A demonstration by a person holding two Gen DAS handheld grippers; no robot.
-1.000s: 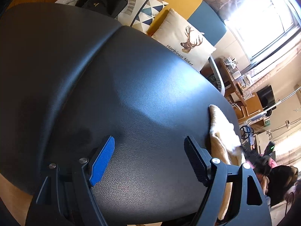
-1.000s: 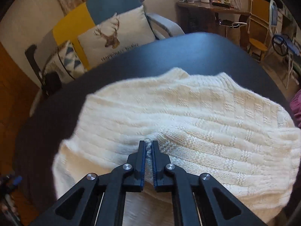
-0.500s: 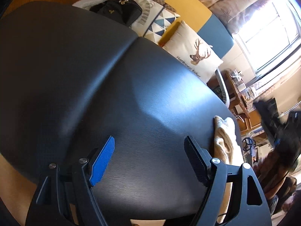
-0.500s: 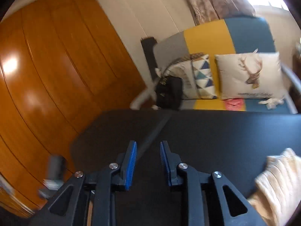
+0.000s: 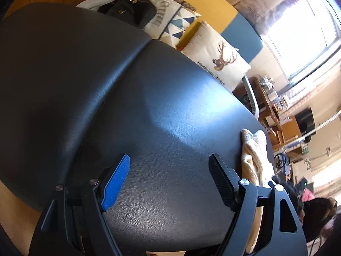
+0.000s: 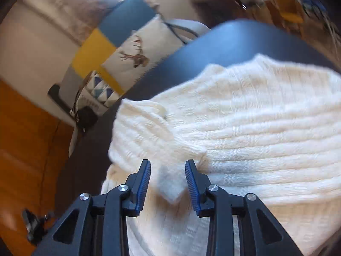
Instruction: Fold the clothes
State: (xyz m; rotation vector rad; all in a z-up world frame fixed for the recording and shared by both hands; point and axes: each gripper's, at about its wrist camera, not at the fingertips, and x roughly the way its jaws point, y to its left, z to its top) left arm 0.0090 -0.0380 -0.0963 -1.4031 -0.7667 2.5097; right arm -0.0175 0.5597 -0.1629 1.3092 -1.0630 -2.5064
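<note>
A cream knitted sweater lies folded on the black table. My right gripper is open just above its near edge, with a folded corner of the knit between the jaws but not clamped. In the left wrist view my left gripper is wide open and empty over bare black tabletop. The sweater shows there as a bunched cream edge to the right of the left gripper, partly hidden behind its right finger.
A sofa with a deer cushion, a triangle-pattern cushion and a black bag stands behind the table. A wooden door is at the left. Desks and clutter stand at the right beyond the table edge.
My right gripper let go of the sweater, swung away to the left, and has come back over its near edge with jaws open. The left gripper stayed open and shifted only slightly.
</note>
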